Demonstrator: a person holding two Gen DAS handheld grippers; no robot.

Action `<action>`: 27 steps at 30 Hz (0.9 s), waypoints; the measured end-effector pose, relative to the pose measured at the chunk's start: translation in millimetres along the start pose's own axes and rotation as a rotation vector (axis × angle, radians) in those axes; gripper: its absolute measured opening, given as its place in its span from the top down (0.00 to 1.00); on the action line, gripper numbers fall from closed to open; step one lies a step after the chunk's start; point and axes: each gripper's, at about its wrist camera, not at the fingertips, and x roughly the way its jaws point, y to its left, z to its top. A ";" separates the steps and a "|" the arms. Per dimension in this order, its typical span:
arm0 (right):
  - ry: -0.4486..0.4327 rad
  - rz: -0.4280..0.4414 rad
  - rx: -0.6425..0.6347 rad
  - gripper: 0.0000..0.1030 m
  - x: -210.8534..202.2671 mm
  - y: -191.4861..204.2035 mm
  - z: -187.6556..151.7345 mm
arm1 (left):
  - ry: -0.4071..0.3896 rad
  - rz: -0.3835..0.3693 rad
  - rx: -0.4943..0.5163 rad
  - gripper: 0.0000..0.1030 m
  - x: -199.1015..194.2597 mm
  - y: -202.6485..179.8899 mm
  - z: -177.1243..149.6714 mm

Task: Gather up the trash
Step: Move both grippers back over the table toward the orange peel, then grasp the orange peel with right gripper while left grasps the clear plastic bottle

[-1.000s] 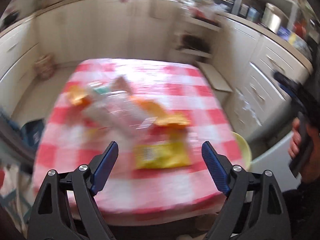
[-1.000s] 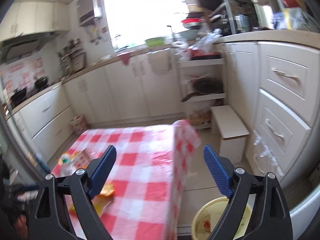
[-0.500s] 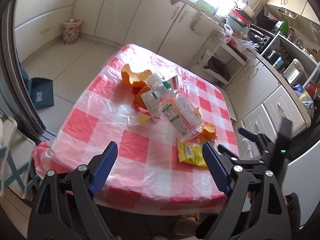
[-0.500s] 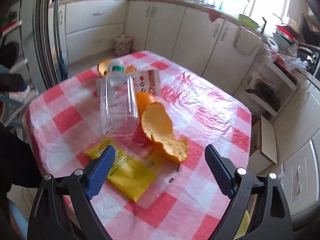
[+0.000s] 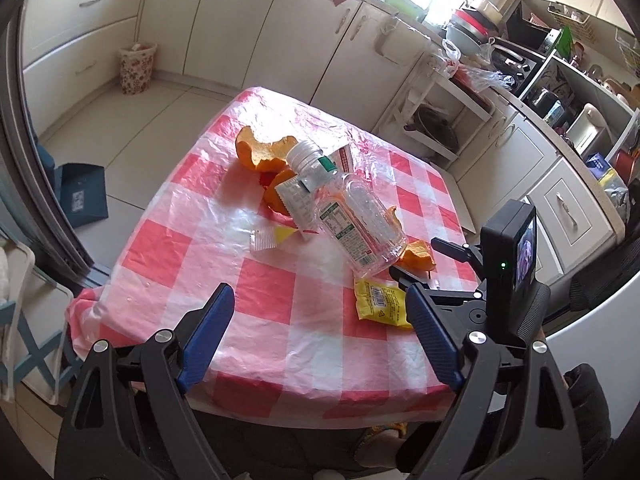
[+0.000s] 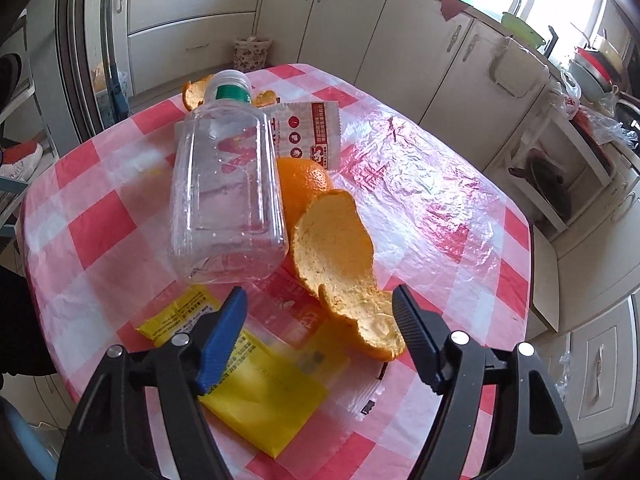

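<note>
Trash lies under my right claw [image 6: 320, 330], jaws spread and empty above one yellow packet [image 6: 260, 396] and one big orange peel [image 6: 340, 256]; beyond, one clear bottle [image 6: 226, 192] lies on the checked surface [image 6: 460, 216]. My left claw [image 5: 316, 344] hangs open too.

The left gripper [image 5: 318, 338] is held with its jaws wide apart and nothing between them. The right gripper [image 6: 320, 330] is also spread wide and empty, and it is ahead of the left one, to its right.
</note>
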 end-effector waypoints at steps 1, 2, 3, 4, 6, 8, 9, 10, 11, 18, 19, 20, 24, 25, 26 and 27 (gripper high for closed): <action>0.001 0.000 0.000 0.30 -0.1 -0.1 -0.5 | -0.006 0.009 0.008 0.18 -1.0 -1.5 -0.5; 0.003 0.001 0.002 0.30 1.0 -0.1 -0.5 | -0.012 0.018 0.018 0.18 -1.9 -3.3 -0.8; 0.005 0.001 0.004 0.30 2.5 0.0 1.3 | -0.017 0.027 0.029 0.18 -2.8 -5.2 -1.0; 0.007 0.000 0.007 0.30 3.8 -0.1 1.9 | -0.021 0.035 0.040 0.18 -3.2 -7.2 -1.5; 0.012 0.002 0.016 0.33 6.3 -2.1 2.2 | -0.028 0.047 0.060 0.18 -4.3 -10.4 -2.3; 0.019 0.004 0.025 0.37 8.7 -4.0 2.2 | -0.034 0.058 0.078 0.18 -5.2 -13.3 -3.1; 0.023 0.005 0.028 0.39 9.7 -4.0 2.0 | -0.038 0.064 0.088 0.18 -5.8 -14.9 -3.7; 0.027 0.006 0.029 0.41 11.3 -5.5 2.3 | -0.042 0.070 0.097 0.18 -6.3 -16.6 -3.9; 0.032 0.007 0.031 0.45 12.6 -6.0 2.2 | -0.045 0.074 0.104 0.18 -6.7 -17.4 -4.0; 0.066 0.043 0.055 0.85 21.3 -7.2 1.1 | -0.058 0.100 0.157 0.17 -9.0 -26.0 -6.9; 0.063 0.052 0.065 0.87 20.8 -8.7 0.9 | -0.054 0.095 0.159 0.16 -8.9 -26.4 -6.8; 0.058 0.062 0.079 0.90 19.7 -10.4 1.4 | -0.046 0.083 0.156 0.16 -8.1 -25.7 -6.7; 0.030 0.110 0.157 0.93 12.8 -22.1 4.2 | 0.052 -0.028 0.060 0.14 7.9 -11.3 -0.3; 0.022 0.127 0.186 0.94 10.3 -26.6 4.7 | 0.083 -0.060 0.019 0.14 14.8 -6.1 1.3; 0.013 0.146 0.215 0.94 8.0 -31.3 4.8 | 0.126 -0.101 -0.041 0.15 24.7 1.3 4.1; 0.006 0.163 0.242 0.94 5.7 -35.8 4.1 | 0.162 -0.128 -0.089 0.15 34.5 6.1 5.9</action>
